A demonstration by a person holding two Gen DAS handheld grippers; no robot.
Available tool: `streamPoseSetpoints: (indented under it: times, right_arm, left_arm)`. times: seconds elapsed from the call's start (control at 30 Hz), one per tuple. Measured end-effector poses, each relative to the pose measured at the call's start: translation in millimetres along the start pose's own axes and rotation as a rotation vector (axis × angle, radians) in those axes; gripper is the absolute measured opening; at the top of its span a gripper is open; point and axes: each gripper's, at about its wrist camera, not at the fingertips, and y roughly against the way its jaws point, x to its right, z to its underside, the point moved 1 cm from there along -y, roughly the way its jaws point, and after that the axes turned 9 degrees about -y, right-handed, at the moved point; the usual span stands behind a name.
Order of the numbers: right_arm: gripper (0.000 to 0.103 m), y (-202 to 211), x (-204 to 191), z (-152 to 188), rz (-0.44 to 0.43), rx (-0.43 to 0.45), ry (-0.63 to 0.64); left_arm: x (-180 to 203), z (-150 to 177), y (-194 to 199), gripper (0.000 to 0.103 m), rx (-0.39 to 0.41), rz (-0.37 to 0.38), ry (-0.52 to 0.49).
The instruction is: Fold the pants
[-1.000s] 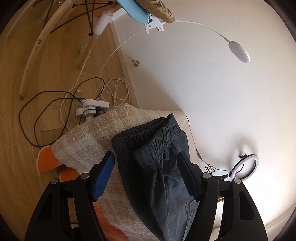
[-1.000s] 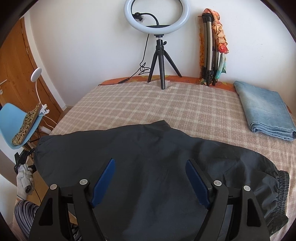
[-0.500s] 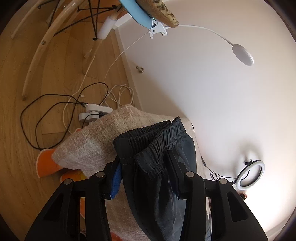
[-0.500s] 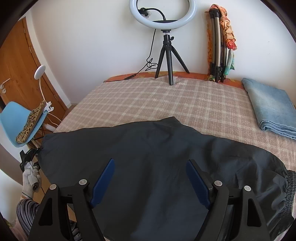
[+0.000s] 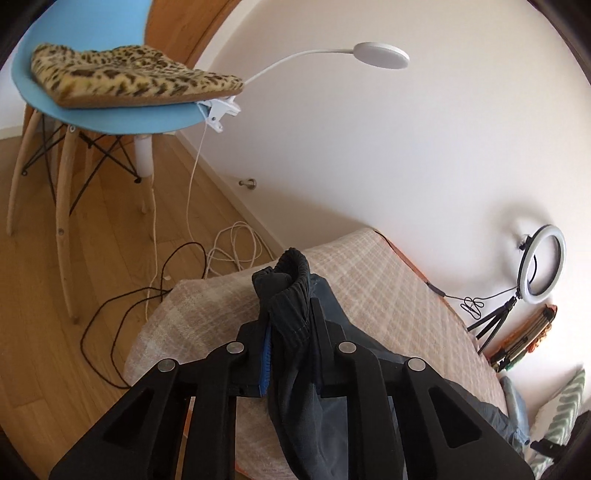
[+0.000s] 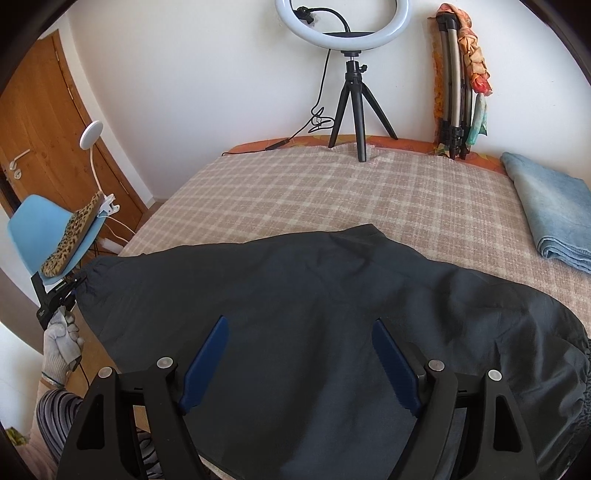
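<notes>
Left tongs [image 5: 291, 332]: closed on the elastic waistband of the pants; jaws have just been closing, and the bunched band now sits pinched between the pads, one blue pad [image 5: 265, 360] showing at the 9 o'clock side of the cloth.
Right tongs [image 6: 299, 363]: jaws stand wide apart, nothing pinched; they hover over the middle of the dark fabric, whether the pads touch it I cannot tell.
Pants [image 6: 325, 310]: dark grey, thin, lying spread across the near half of the bed; in the right wrist view they run from 9 o'clock to 3 o'clock, with a gathered elastic edge [image 6: 581, 391] at about 4 o'clock.
Waistband end [image 5: 291, 280]: lifted off the cover, rising past the tips of the left tongs toward 12 o'clock; the rest of the garment trails down to 6 o'clock.
Bed [image 6: 332, 192]: beige checked cover; orange sheet showing at the far edge.
Folded jeans [image 6: 550, 214]: light blue, on the bed at 2 o'clock, well apart from the pants.
Ring light [image 6: 343, 22]: on a small black tripod, standing on the bed at 12 o'clock by the wall.
Gloved hand [image 6: 61, 343]: white knit glove at 8 o'clock in the right wrist view, holding the left tool at the corner of the pants.
Blue chair [image 5: 110, 114]: beside the bed, leopard-print cushion [image 5: 125, 75] on its seat, white clip lamp [image 5: 380, 55] clamped to its edge.
</notes>
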Motion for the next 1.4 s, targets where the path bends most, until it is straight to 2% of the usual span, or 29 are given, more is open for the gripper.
streamPoseSetpoints:
  times: [0.17,0.33,0.43,0.57,0.7,0.77,0.93,1.1,1.13,1.17,1.2,1.27,1.3,1.4]
  right_arm:
    - [0.082,-17,-42,-14,-0.089,-0.048,0.054]
    - [0.082,-50,-119,-38,-0.237,-0.121,0.152]
    - [0.082,-84,-167,-49,-0.326,-0.200,0.190]
    - [0.082,-142,-220,-43,-0.440,-0.372,0.180]
    - [0.082,-197,-242,-24,-0.455,-0.500,0.126]
    - [0.082,-216,-244,-18,-0.469,-0.536,0.075]
    - [0.083,-235,-248,-15,-0.455,-0.547,0.041]
    - [0.083,-239,-259,-16,-0.374,-0.550,0.092]
    - [0.081,-240,-260,-15,-0.356,-0.551,0.100]
    - [0.069,-243,-259,-15,-0.340,-0.558,0.102]
    - [0.050,-246,-257,-14,-0.327,-0.572,0.092]
    - [0.034,-247,-246,-15,-0.338,-0.576,0.032]
    - [0.027,-244,-240,-17,-0.347,-0.559,0.009]
    - [0.020,-224,-226,-28,-0.384,-0.489,-0.032]
  left_arm:
    - [54,2,6,0.014,0.005,0.058,-0.215]
    - [107,34,-1,0.014,-0.056,0.137,-0.428]
    - [132,57,-2,0.014,-0.084,0.191,-0.513]
    - [155,81,1,0.014,-0.091,0.220,-0.624]
    - [166,93,4,0.014,-0.099,0.264,-0.671]
    - [173,100,5,0.014,-0.106,0.267,-0.720]
    - [187,112,10,0.014,-0.105,0.289,-0.814]
    - [200,117,12,0.014,-0.103,0.295,-0.890]
    - [202,117,12,0.014,-0.107,0.297,-0.901]
    - [204,118,12,0.014,-0.112,0.300,-0.909]
    - [206,118,12,0.014,-0.117,0.306,-0.914]
    - [209,118,12,0.014,-0.126,0.306,-0.924]
    - [210,117,14,0.014,-0.127,0.308,-0.927]
    - [219,108,20,0.014,-0.132,0.319,-0.939]
